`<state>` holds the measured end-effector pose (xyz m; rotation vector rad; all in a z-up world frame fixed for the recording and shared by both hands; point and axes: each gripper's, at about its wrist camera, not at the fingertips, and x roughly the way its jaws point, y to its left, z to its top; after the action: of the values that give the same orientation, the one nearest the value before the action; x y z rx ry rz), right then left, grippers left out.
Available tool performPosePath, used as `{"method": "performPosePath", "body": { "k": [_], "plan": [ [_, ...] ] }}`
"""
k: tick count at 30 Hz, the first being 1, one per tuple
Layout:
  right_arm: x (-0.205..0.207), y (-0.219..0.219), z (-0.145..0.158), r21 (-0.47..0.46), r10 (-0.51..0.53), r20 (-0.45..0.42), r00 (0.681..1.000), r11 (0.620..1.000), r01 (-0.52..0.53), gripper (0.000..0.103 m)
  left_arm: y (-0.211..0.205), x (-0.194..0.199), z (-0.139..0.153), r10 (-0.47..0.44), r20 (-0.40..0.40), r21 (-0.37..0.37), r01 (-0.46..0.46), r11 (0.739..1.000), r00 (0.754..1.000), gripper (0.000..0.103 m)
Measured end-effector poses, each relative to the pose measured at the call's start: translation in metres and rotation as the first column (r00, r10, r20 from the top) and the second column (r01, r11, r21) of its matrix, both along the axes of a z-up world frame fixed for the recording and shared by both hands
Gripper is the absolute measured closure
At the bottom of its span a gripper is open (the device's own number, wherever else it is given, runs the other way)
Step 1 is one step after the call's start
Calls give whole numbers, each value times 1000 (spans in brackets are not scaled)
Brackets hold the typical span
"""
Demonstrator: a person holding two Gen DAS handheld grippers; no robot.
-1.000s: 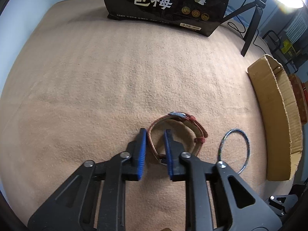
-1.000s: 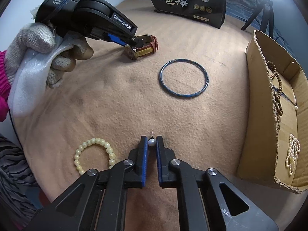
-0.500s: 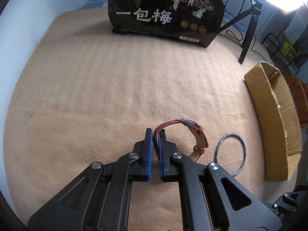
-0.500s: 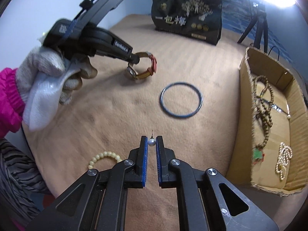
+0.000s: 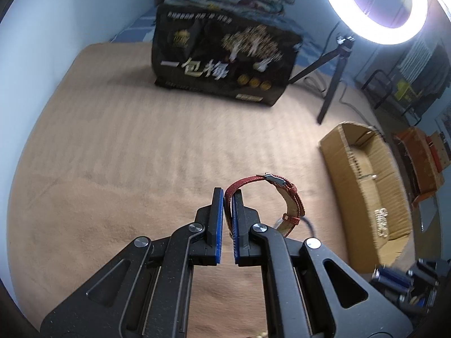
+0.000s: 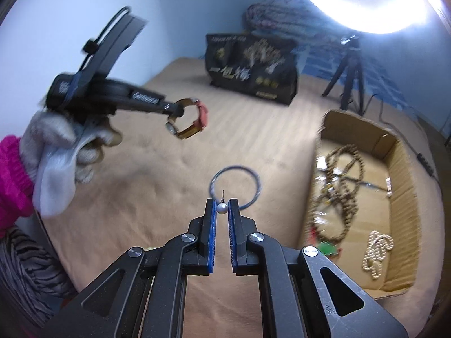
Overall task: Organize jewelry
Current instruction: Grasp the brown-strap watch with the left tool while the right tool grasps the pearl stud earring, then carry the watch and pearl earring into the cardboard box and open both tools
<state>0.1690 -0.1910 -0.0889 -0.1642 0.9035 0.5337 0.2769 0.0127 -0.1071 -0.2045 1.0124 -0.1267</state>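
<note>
My left gripper is shut on the strap of a red watch and holds it in the air above the tan blanket; the watch also shows in the right wrist view, hanging from the left gripper. My right gripper is shut on a pearl earring, lifted above the blanket. A blue bangle lies flat on the blanket just beyond the right fingertips. The open cardboard box to the right holds wooden bead strands and a pearl strand.
A black snack bag stands at the far side of the blanket. A ring light on a tripod stands at the back right. The cardboard box sits at the blanket's right edge.
My left gripper closed on the watch strap and lifted the watch off the blanket. My right gripper rose with the pearl earring and moved toward the bangle and box.
</note>
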Motion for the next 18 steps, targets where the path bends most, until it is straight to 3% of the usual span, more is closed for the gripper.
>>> {"method": "performPosePath", "body": {
  "k": [18],
  "plan": [
    [39, -105, 45, 49, -271, 79, 959, 962, 268, 96, -77, -24, 40, -135, 92, -51, 141, 989, 987, 100]
  ]
}}
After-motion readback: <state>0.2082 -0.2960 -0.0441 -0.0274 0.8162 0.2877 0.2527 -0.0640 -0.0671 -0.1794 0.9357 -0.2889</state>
